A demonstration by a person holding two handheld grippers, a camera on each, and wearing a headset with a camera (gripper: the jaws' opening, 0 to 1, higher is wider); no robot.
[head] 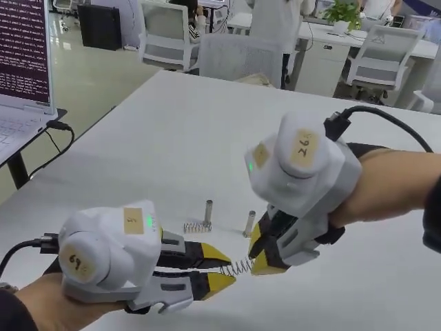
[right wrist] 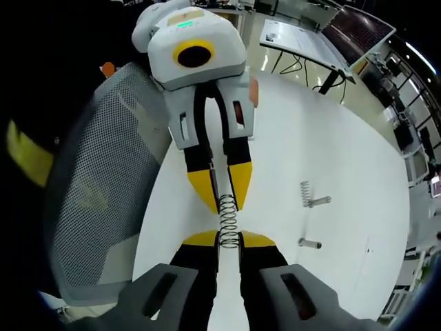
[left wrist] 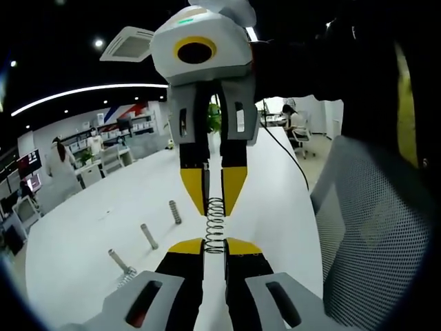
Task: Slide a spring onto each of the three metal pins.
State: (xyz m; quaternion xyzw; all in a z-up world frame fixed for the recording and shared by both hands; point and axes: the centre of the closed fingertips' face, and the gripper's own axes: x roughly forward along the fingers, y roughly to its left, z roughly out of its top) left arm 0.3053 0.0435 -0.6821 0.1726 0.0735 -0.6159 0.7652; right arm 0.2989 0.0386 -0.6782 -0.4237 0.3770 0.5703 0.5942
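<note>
Left hand-held gripper (head: 229, 269), at seven o'clock, and right hand-held gripper (head: 254, 261) each clamp one end of a spring (head: 239, 266). Two metal pins (head: 208, 210) stand at twelve o'clock on the desk (head: 172, 138).

White plastic shells on left hand-held gripper (head: 231, 267) and right hand-held gripper (head: 253, 261): smooth, slight gloss. Frames black, fingertips (head: 215, 254) yellow, matt. Tan paper labels (head: 303, 148) stuck on shells. Held spring (head: 240, 265): thin bright metal wire. Upright pins (head: 208, 212): bare grey metal, satin sheen. White bench (head: 172, 138): smooth, matt. Grey chair back (left wrist: 365, 227): open mesh cloth.
</note>
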